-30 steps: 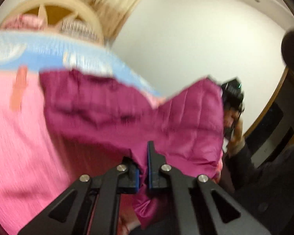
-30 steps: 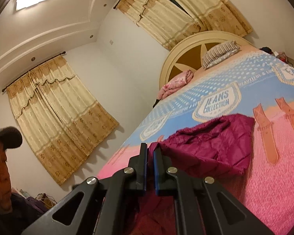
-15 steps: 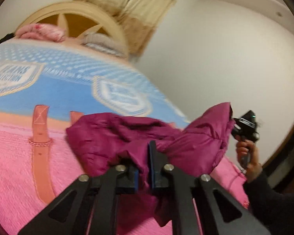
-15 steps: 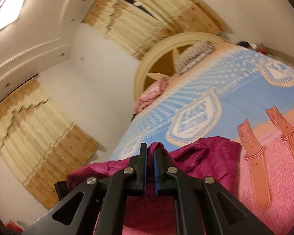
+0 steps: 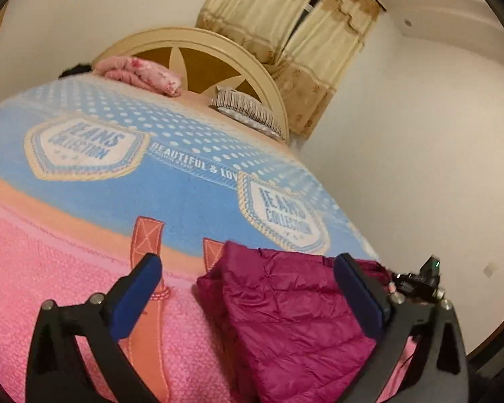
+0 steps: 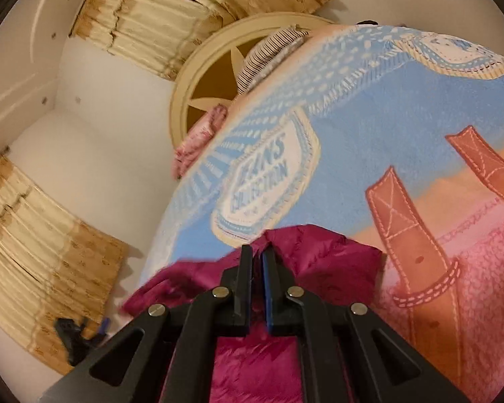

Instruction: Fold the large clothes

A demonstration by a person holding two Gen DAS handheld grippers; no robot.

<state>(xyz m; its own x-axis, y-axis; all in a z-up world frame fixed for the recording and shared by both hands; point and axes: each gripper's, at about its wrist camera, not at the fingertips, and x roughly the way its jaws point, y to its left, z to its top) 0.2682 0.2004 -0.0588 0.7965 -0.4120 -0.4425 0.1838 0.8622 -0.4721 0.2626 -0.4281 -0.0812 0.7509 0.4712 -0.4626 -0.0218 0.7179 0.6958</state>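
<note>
A magenta quilted jacket lies folded on the pink part of the bed blanket. My left gripper hovers over its near left part with its jaws opening wide. The jacket shows between the blue pads, but they do not press it. The right gripper appears at the jacket's far right corner in the left wrist view. In the right wrist view, my right gripper is shut on a raised fold of the jacket. The left gripper shows small at the lower left.
The bed blanket is blue with "Jeans Collection" badges and turns pink nearer me. A round cream headboard, a striped pillow and a folded pink quilt sit at the bed's far end. Curtains and white walls stand behind.
My left gripper has opened and let go of the jacket. The jacket has come down from the air and now lies folded on the bed. The right gripper came down with it, still shut.
</note>
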